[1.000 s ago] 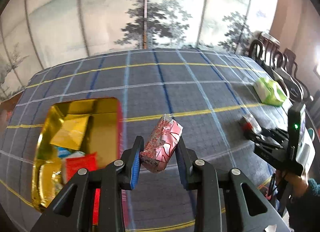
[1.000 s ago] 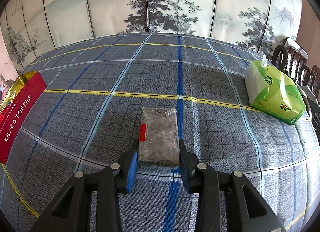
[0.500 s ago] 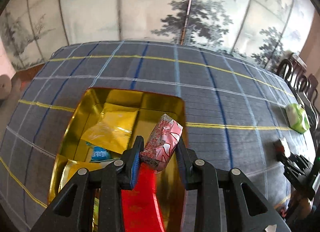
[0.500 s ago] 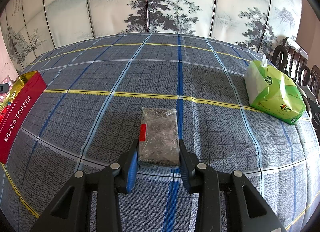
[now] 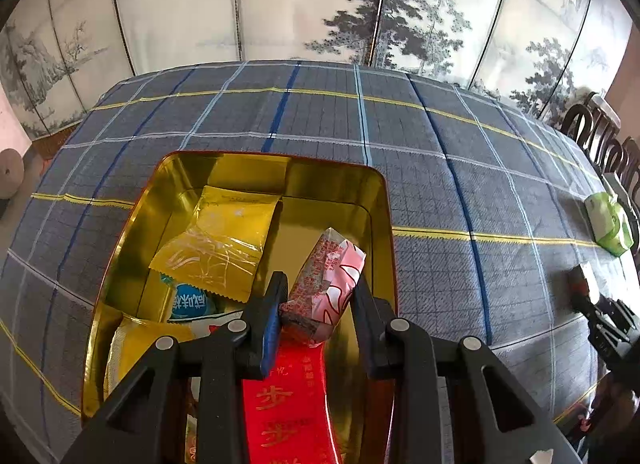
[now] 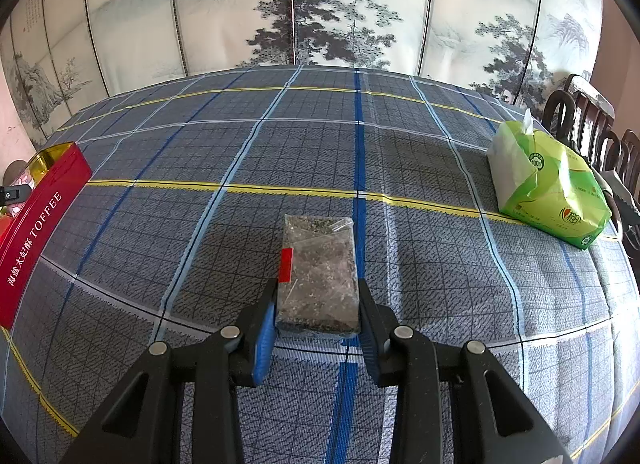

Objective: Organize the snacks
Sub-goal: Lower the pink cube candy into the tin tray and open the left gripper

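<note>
A folding screen (image 6: 320, 11) painted with ink pines and misty mountains stands behind the table's far edge, its pale panels split by thin dark seams. The table (image 6: 440, 264) wears a grey-blue plaid cloth crossed by yellow, white and blue lines. Dark carved wooden chairs (image 6: 592, 123) stand along the table's right edge. A plain pinkish wall (image 6: 616, 35) shows beyond the screen's right end. Soft, even daylight falls across the cloth, with a fainter shadow band near the far edge.
</note>
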A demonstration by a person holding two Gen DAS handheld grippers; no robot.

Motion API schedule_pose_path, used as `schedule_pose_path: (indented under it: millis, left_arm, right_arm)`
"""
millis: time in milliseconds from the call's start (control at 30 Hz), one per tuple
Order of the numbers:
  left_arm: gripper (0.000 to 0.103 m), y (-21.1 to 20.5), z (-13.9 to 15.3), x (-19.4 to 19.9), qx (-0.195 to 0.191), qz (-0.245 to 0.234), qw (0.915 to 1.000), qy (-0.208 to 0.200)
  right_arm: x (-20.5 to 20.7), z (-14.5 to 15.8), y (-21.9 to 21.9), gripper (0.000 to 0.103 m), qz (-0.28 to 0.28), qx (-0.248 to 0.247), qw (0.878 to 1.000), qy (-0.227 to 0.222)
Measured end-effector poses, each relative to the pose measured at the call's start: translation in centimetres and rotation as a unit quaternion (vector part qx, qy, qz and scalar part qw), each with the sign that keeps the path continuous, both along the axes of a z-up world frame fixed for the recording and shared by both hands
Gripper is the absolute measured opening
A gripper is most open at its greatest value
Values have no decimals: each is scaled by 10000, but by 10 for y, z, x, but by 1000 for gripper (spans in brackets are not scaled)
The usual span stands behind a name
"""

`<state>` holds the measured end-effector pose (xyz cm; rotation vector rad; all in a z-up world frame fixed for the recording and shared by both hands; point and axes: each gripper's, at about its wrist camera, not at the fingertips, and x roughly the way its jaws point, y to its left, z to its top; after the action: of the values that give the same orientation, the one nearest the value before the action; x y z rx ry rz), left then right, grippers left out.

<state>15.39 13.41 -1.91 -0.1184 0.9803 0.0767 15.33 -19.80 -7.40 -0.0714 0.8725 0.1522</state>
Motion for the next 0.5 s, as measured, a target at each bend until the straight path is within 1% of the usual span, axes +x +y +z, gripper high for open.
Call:
schedule_pose_path:
  millis: [267,400,500]
  left_arm:
    - [29,-5,-8,-1,43,-129,9998,121]
    - [29,-5,-8,-2,152,-126,9998,75]
    - [29,-4,-7,-3,162,-119,9998,59]
  right_arm:
    - [0,0,0,36,-2,-2,10000,0]
    - [0,0,0,36,-3,-2,10000,0]
    - [0,0,0,36,-10,-7,10000,0]
